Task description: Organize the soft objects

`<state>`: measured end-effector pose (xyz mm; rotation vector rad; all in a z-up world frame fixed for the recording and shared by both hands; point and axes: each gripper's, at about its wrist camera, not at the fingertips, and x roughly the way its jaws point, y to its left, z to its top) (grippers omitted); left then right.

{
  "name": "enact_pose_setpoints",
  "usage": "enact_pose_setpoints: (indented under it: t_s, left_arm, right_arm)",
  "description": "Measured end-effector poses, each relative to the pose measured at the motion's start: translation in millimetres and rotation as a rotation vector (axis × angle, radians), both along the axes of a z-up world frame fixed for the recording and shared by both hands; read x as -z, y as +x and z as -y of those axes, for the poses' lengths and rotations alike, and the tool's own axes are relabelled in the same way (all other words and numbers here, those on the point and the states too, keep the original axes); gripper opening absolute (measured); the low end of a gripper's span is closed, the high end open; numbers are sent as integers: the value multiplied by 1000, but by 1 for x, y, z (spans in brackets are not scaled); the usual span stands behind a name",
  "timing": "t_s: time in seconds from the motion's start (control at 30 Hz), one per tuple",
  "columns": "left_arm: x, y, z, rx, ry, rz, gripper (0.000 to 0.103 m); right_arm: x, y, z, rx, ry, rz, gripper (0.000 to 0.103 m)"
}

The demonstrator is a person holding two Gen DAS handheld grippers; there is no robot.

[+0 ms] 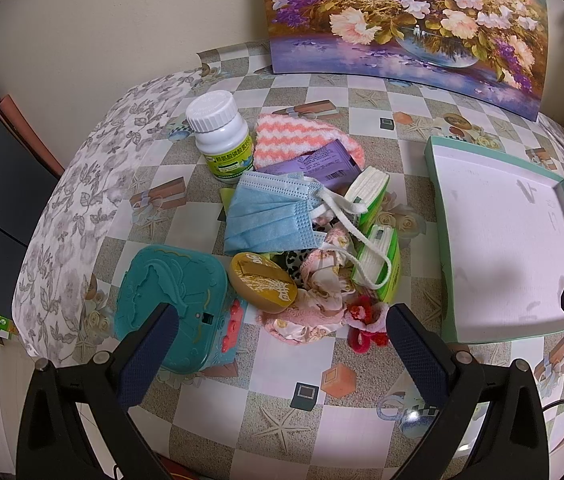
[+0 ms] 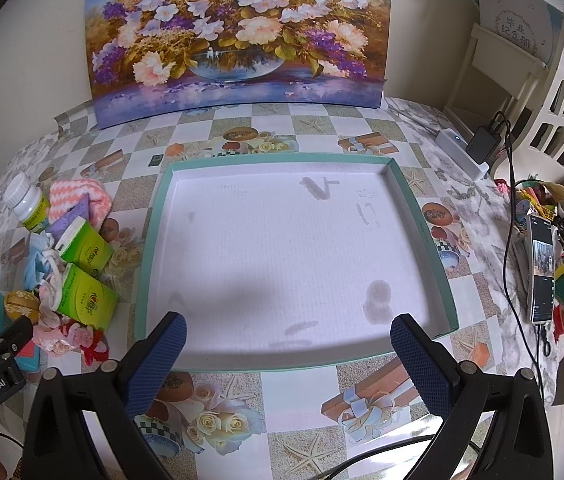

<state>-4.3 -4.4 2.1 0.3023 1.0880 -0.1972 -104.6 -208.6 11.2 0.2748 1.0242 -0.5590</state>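
A pile of objects lies on the table in the left wrist view: a blue face mask (image 1: 269,212), a pink-and-white knitted cloth (image 1: 302,136), a floral pink cloth (image 1: 318,280), a red fuzzy scrunchie (image 1: 366,324) and two green tissue packs (image 1: 378,268). My left gripper (image 1: 282,316) is open and empty, just in front of the pile. An empty teal-rimmed tray (image 2: 153,216) with a white floor lies to the right of the pile. My right gripper (image 2: 288,328) is open and empty over the tray's near edge.
Hard items sit in the pile: a white pill bottle (image 1: 221,136), a teal case (image 1: 169,304), a yellow soap bar (image 1: 261,282), a purple packet (image 1: 322,160). A flower painting (image 2: 237,32) leans on the back wall. A phone (image 2: 542,272), cables and clutter line the right edge.
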Motion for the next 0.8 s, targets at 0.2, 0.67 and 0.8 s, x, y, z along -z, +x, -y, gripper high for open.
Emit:
enact_pose_setpoints:
  t_s: [0.2, 0.67, 0.8]
  left_arm:
    - [1, -1, 1, 5, 1, 3, 103]
    - [-1, 1, 2, 13, -22, -8, 103]
    - [-11, 12, -6, -2, -81, -27, 103]
  right_arm:
    - [0, 0, -1, 1, 0, -1, 103]
    - [-2, 0, -1, 1, 2, -2, 103]
    - [-2, 3, -5, -15, 9, 11, 103]
